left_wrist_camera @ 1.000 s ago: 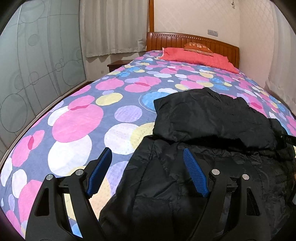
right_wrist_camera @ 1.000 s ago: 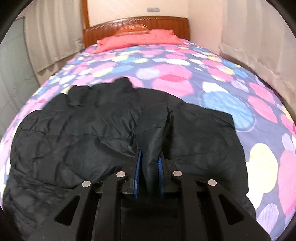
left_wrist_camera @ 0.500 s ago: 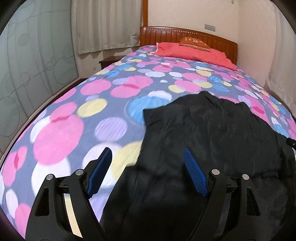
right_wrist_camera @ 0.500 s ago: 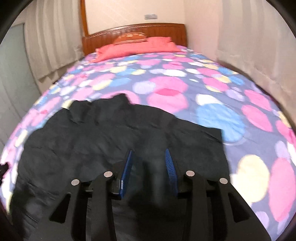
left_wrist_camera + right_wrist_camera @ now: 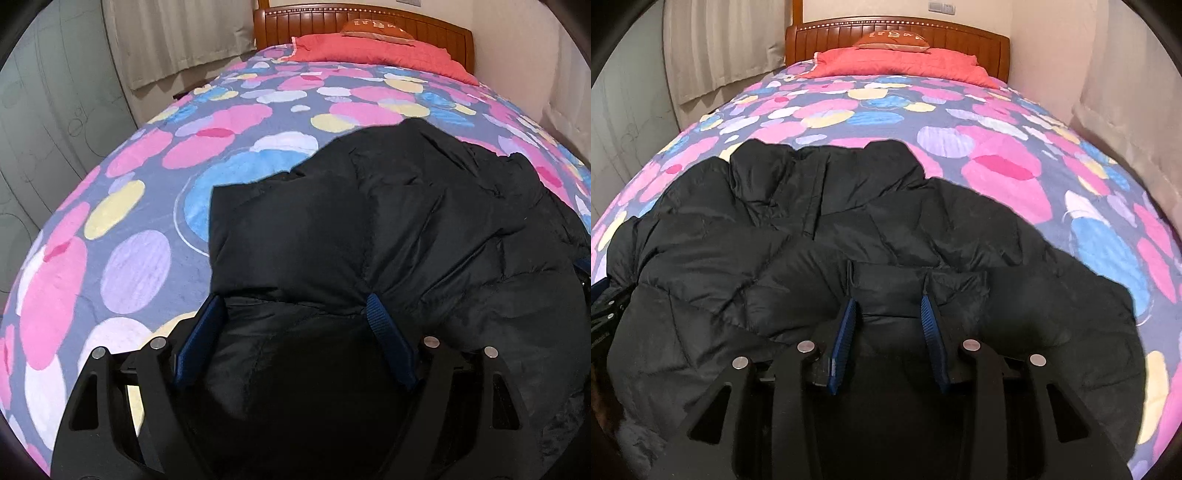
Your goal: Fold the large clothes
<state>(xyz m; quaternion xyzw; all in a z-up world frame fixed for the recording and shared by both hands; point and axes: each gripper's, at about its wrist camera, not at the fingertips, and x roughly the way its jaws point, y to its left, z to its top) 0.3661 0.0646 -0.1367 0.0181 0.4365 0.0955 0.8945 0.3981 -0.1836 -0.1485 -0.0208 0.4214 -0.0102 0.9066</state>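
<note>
Spotted bedspread (image 5: 140,258); black jacket (image 5: 406,229) hem hidden; left tool (image 5: 295,310), right tool (image 5: 888,299) both apart.

Both wrist views face headboard (image 5: 369,18), sharing jacket (image 5: 923,229).

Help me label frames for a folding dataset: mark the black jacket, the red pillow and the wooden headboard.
black jacket (image 5: 886,236): right wrist view, quilted middle panel.
red pillow (image 5: 897,62): right wrist view, top face.
wooden headboard (image 5: 436,26): left wrist view, slatted upper rail.

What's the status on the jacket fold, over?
Left gripper open over black jacket. Right gripper just opened, sleeve fabric between jaws, unpinched. Nothing in the way on bedspread.
</note>
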